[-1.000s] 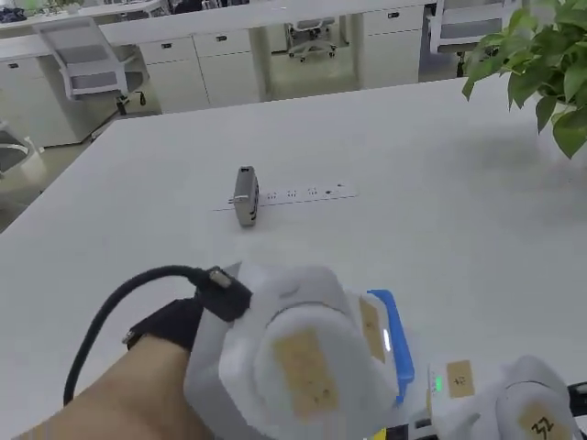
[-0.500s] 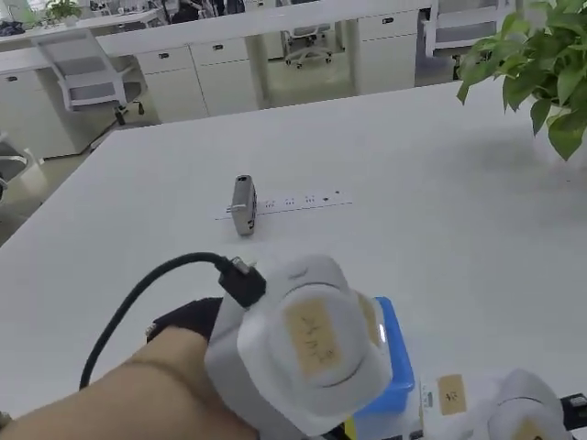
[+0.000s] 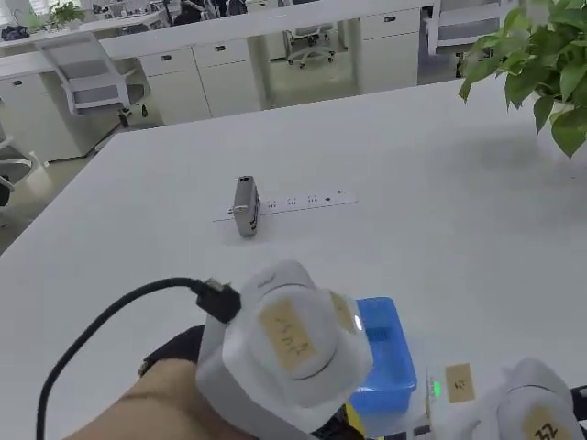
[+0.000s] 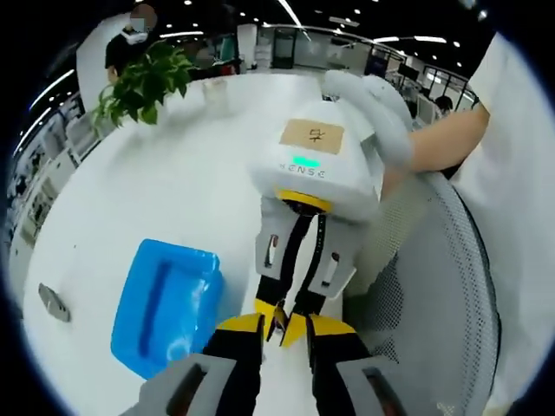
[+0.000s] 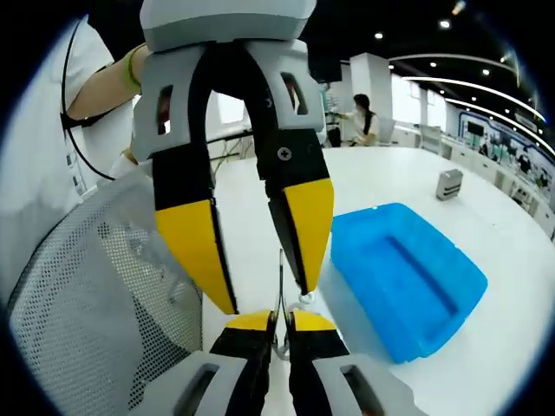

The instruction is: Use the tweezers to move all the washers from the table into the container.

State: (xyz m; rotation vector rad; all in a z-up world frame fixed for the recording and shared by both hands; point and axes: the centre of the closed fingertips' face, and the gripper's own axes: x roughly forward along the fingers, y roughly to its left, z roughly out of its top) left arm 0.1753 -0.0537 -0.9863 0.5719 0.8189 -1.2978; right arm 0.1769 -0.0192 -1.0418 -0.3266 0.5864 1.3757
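Observation:
The blue container (image 3: 385,357) stands on the white table (image 3: 413,183) near its front edge, between my two grippers. It is also in the left gripper view (image 4: 165,299) and the right gripper view (image 5: 408,277). My right gripper (image 5: 279,328) is shut on thin metal tweezers (image 5: 280,282) that point up between the yellow fingers (image 5: 303,230) of my left gripper (image 5: 264,296), whose jaws stand apart. In the left gripper view my left gripper (image 4: 283,334) faces the right gripper (image 4: 284,310) tip to tip. Their white housings hide the tips in the head view. I cannot make out any washer for certain.
A power strip with a grey adapter (image 3: 245,203) lies mid-table. A leafy plant (image 3: 541,55) stands at the right edge. A grey mesh chair back (image 4: 434,286) is close beside the grippers. Desks and office chairs fill the room behind.
The left gripper's housing has sunk lower in the head view, so more of the blue container shows. The head camera has shifted a little.

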